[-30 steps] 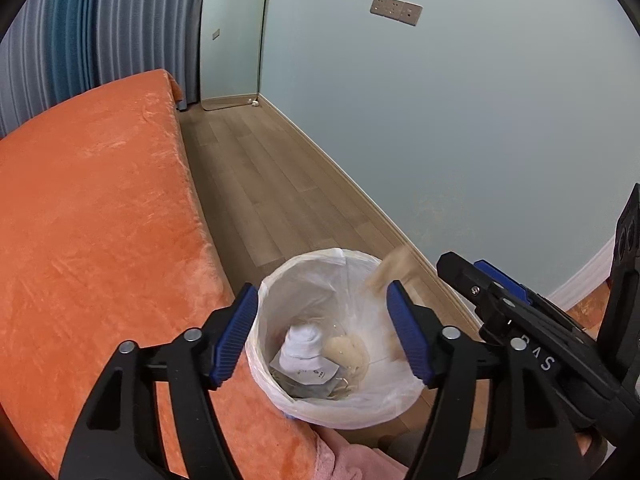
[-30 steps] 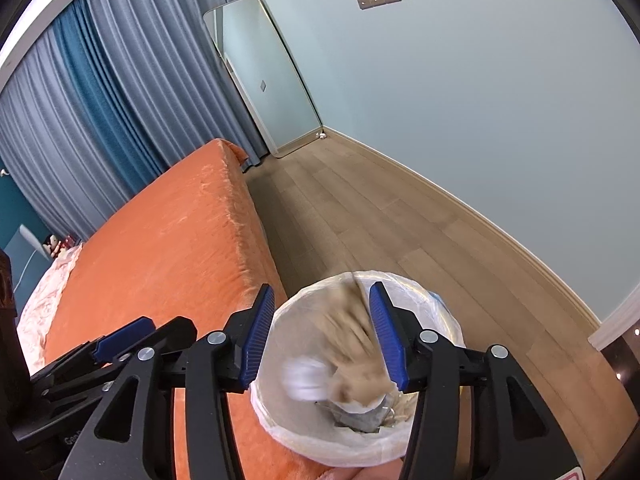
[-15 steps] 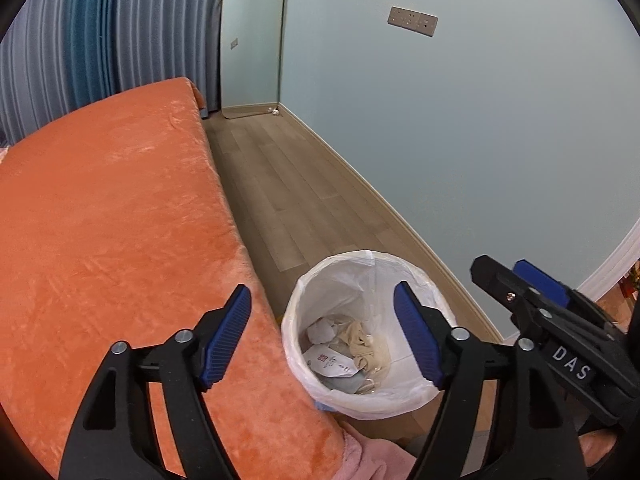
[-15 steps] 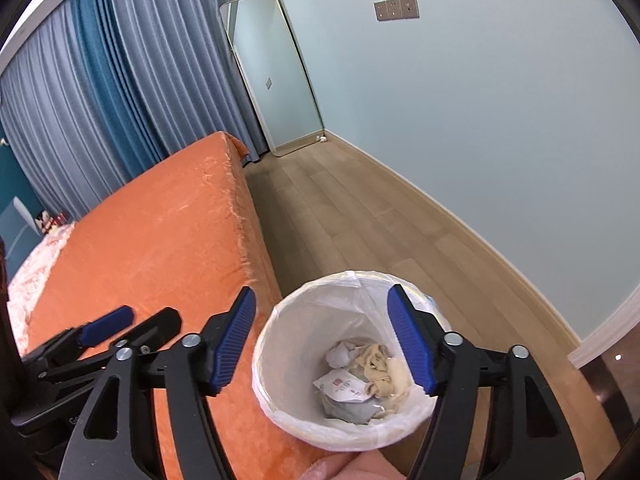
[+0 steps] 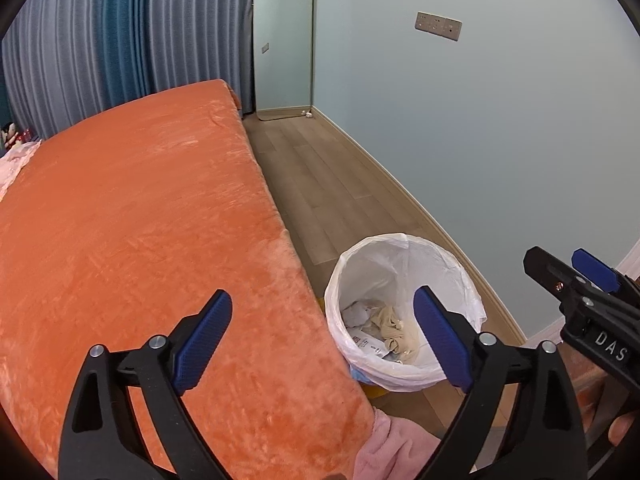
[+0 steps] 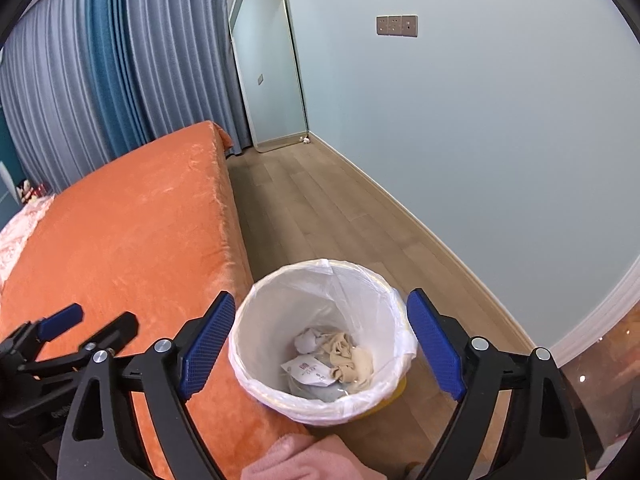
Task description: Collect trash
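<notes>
your left gripper (image 5: 322, 330) and right gripper (image 6: 320, 344) both gape wide, holding nothing; the beige rag (image 6: 348, 356) and papers lie inside the lined bin (image 6: 320, 272) beside the orange bed (image 5: 140, 220), where no trash shows

Bedroom corner with pale blue-green walls and wood-plank floor

A bed under a plush orange velvet blanket (image 5: 132, 216) runs along the light brown plank floor (image 6: 320, 208). Pleated grey and teal curtains (image 6: 100, 80) hang behind it; a tall gold-framed mirror (image 6: 268, 72) leans in the corner, and a grey switch panel (image 6: 397, 26) sits on the pale wall (image 6: 500, 120).
</notes>
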Available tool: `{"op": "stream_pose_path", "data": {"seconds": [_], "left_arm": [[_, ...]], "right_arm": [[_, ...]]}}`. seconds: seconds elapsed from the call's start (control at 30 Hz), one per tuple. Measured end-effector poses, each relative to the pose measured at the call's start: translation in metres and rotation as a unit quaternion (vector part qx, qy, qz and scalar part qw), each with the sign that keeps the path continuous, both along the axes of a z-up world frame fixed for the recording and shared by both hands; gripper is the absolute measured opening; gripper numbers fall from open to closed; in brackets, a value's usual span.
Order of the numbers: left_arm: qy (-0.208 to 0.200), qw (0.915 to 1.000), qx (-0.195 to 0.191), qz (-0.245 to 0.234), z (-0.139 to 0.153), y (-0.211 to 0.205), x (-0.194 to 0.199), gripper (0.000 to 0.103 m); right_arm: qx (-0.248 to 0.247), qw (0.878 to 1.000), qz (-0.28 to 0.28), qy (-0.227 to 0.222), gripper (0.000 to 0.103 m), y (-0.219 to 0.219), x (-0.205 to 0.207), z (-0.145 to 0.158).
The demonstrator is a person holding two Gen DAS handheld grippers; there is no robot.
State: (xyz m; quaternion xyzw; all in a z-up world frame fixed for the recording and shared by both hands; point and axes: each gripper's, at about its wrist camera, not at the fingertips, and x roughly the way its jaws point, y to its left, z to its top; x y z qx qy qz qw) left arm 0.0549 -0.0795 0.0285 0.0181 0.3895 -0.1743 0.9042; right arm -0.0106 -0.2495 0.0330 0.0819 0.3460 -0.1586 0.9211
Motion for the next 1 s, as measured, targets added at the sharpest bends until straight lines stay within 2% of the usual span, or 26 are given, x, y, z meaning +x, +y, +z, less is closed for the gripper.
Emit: {"op": "stream_pose_path", "data": {"seconds": [0.17, 0.23, 0.43, 1.0], "left_arm": [[0.0, 0.9999, 0.001, 0.012, 0.002, 0.007, -0.006, 0.088], [0.0, 0.9999, 0.003, 0.016, 0.003, 0.009, -0.008, 0.088], [-0.001, 0.9998, 0.003, 0.021, 0.005, 0.012, -0.019, 0.089], [-0.01, 0.9984, 0.0, 0.056, 0.008, 0.032, -0.04, 0.092]], "right_arm": [[-0.023, 1.0, 0.003, -0.001, 0.085, 0.012, -0.006, 0.001], [-0.019, 1.0, 0.006, -0.004, 0.096, 0.015, -0.011, 0.001], [-0.023, 0.999, 0.021, -0.008, 0.096, 0.027, -0.018, 0.001], [-0.028, 1.0, 0.011, 0.002, 0.096, 0.034, -0.04, -0.005]]}}
